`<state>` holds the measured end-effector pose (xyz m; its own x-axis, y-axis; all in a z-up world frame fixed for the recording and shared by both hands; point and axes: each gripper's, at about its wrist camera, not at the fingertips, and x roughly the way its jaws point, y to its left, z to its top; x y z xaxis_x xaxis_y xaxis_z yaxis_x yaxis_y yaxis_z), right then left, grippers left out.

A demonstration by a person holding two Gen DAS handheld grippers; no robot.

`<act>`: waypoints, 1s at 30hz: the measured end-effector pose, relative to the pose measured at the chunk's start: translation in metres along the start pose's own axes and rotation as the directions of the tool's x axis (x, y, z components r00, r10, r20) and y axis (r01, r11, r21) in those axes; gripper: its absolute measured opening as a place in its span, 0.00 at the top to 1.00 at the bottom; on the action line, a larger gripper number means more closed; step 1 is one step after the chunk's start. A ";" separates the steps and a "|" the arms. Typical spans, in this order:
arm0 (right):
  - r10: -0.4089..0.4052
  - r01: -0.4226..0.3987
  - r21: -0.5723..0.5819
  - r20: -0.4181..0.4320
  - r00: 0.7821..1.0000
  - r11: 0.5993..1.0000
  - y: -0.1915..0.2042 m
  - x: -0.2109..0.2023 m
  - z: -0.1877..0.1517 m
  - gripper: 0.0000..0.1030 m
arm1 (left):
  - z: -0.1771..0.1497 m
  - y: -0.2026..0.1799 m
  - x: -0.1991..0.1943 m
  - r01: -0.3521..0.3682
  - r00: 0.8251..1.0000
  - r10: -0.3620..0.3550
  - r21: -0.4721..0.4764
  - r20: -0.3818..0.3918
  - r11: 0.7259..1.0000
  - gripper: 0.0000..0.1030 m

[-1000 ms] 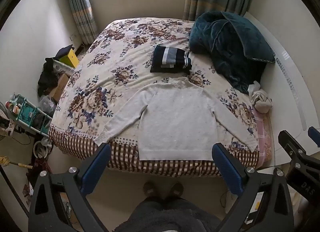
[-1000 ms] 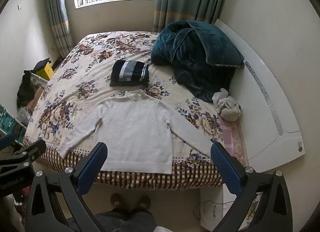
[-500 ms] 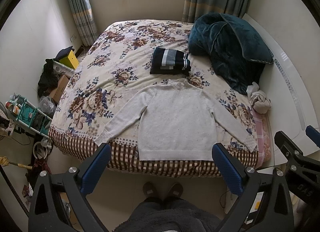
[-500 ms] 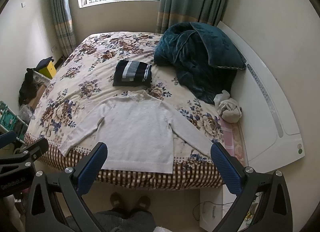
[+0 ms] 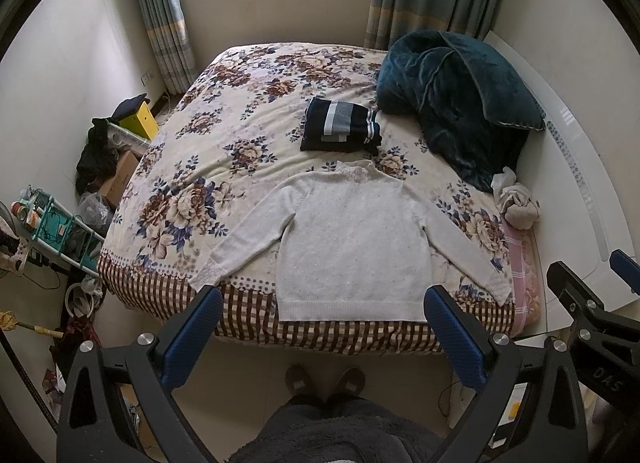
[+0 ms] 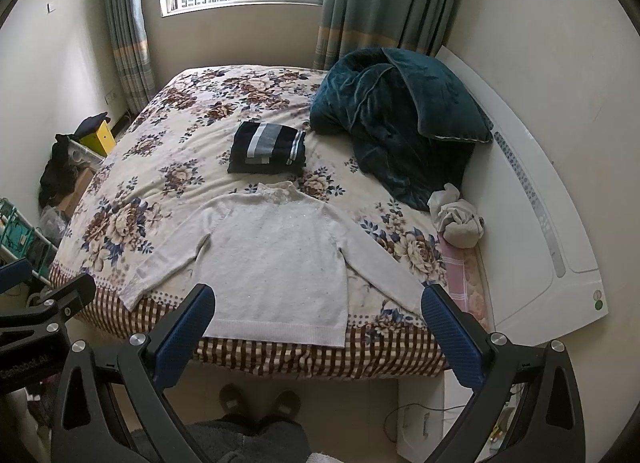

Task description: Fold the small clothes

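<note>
White sweater [image 5: 352,247] lies flat on the bed [image 5: 240,135], beyond both open claws.

A small white knitted sweater [image 5: 352,247] lies flat and face-up ahead of the gripper fingers, both sleeves spread outward, hem at the bed's near edge. Beyond its collar sits 1 folded navy garment with grey stripes [image 5: 340,125], possibly another sweater.

Bed [image 5: 248,111] has a flowery cover with a brown checked edge. Lying right on it: a white sweater [image 5: 352,239] spread flat near the front edge, sleeves out; a folded dark striped top [image 5: 340,125] just behind the collar; a big teal blanket [image 5: 456,99] heaped at the right; and a crumpled beige cloth [image 5: 518,203] beside it.
</note>
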<state>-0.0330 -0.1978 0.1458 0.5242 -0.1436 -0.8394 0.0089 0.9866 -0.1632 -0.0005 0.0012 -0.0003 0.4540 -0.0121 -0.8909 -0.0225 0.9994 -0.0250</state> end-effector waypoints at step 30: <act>-0.001 0.001 -0.005 0.014 1.000 1.000 0.002 -0.012 0.004 0.00 | 0.014 -0.020 -0.010 0.003 1.000 -0.003 -0.002 0.013 1.000 0.00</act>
<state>-0.0359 -0.1935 0.1575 0.5364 -0.1437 -0.8317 0.0057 0.9860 -0.1667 0.0082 -0.0180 0.0155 0.4654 -0.0146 -0.8850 -0.0226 0.9993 -0.0283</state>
